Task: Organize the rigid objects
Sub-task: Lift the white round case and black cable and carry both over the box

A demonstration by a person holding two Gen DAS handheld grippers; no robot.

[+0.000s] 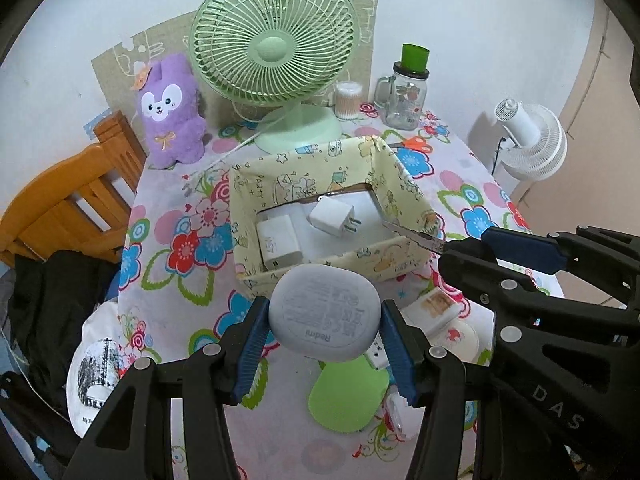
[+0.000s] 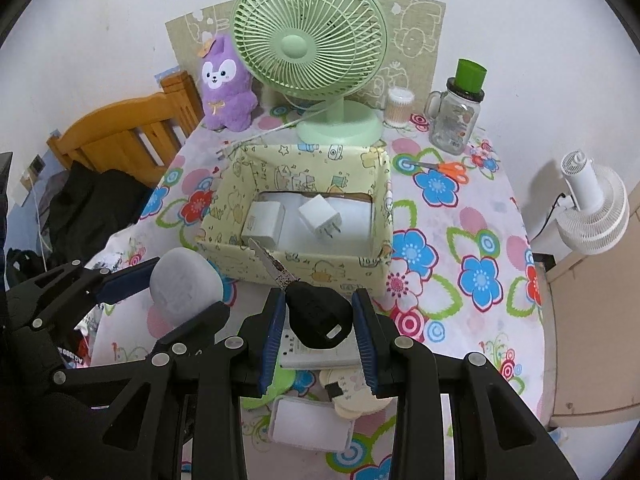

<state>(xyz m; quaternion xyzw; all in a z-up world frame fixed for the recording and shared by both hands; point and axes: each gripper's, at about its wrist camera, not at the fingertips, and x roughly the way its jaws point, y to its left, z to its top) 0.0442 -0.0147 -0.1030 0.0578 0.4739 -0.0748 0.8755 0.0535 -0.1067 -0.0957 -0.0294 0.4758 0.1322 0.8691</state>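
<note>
A yellow patterned box (image 1: 384,184) (image 2: 376,184) stands on the flowered table and holds two white chargers (image 1: 334,218) (image 2: 320,214). My left gripper (image 1: 325,326) is shut on a grey Redmi earbud case (image 1: 324,312), held just in front of the box's near wall; the case also shows in the right wrist view (image 2: 184,284). My right gripper (image 2: 320,316) is shut on a black car key (image 2: 318,314) whose metal blade (image 2: 270,262) points over the box's near wall. The blade also shows in the left wrist view (image 1: 412,234).
A green fan (image 2: 310,46), purple plush (image 2: 226,84), glass jar (image 2: 456,120), cotton-swab tub (image 2: 398,106) and orange scissors (image 2: 450,170) sit behind the box. Small items lie below the grippers: a green card (image 1: 348,400), a grey flat device (image 2: 320,354), a white case (image 2: 310,424). A wooden chair (image 1: 68,208) stands left.
</note>
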